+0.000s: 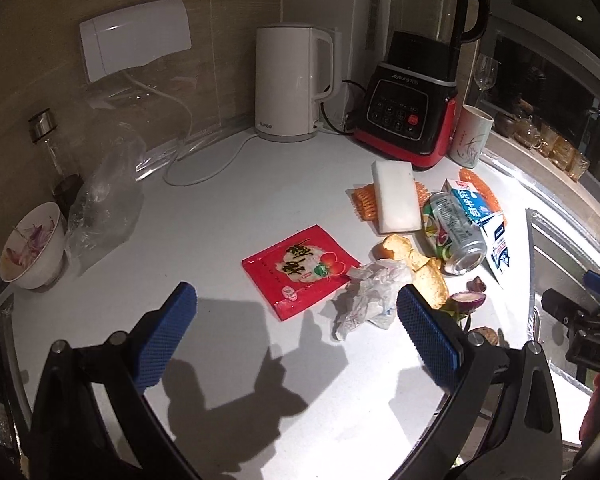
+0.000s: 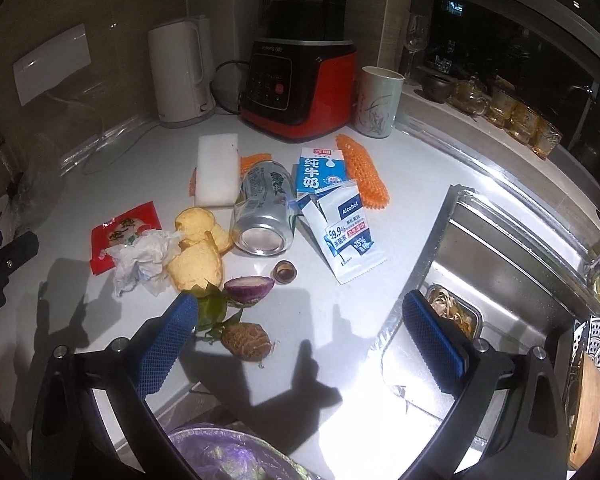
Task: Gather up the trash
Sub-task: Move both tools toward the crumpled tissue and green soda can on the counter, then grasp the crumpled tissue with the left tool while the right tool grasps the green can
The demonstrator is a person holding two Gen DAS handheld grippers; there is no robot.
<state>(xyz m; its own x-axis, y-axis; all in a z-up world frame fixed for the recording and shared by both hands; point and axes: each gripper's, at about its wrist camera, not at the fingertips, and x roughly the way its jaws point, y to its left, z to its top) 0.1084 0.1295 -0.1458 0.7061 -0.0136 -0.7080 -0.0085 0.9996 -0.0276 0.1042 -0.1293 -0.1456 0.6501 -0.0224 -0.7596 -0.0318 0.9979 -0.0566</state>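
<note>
While the left gripper (image 1: 296, 336) hangs spread and empty over the near part of the countertop (image 1: 228, 208), the left wrist view puts the crumpled tissue (image 1: 370, 294) just ahead, right of its centre line and close to the right finger; the red wrapper (image 1: 300, 270) lies ahead between the fingers, its long axis slanting toward the back wall. Fruit peel (image 1: 418, 264), a can (image 1: 454, 236) and a milk carton (image 1: 478, 210) crowd the countertop's right side by the sink edge, partly overlapping

From the right wrist view, the right gripper (image 2: 300, 338) is likewise wide apart and holds nothing; an onion half (image 2: 246, 289) and a brown root (image 2: 246, 339) lie nearest, just off its left finger. A purple-lined bin (image 2: 220, 448), cut off at the bottom, sits below the counter's front edge; its contents are hard to make out
</note>
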